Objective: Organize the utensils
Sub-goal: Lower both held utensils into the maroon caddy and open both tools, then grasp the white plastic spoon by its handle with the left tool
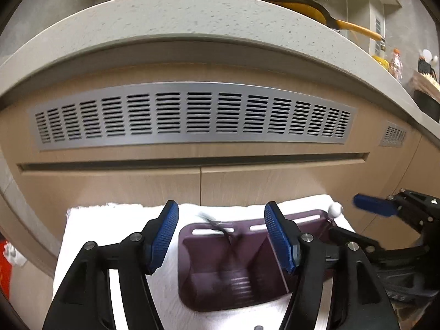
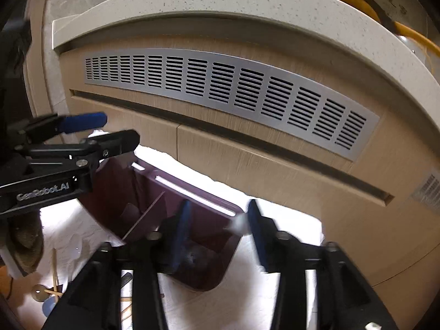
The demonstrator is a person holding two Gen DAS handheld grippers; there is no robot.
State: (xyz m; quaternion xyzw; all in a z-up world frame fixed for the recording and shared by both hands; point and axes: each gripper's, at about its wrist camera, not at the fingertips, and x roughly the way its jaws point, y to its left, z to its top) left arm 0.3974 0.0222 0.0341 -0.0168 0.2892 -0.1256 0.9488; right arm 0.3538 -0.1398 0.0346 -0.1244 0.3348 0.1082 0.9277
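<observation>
Below, a purple divided utensil holder (image 1: 228,264) on white cloth (image 1: 110,220).

A dark purple plastic divided utensil holder (image 1: 236,272) is sitting on a white cloth (image 1: 115,233), before a beige wooden cabinet front (image 1: 137,187). A silver slotted vent panel (image 1: 192,115) is lying above — under a speckled stone countertop (image 1: 165,24) carrying a yellow-handled black pan (image 1: 316,8).

- You see the dark purple utensil caddy (image 1: 233,272) upright on the white cloth, split by a thin divider into left and right compartments.
- A blurred dark utensil (image 1: 225,236) shows in your left compartment.
- Wooden chopsticks (image 2: 55,272) lie near left on the cloth.
</observation>
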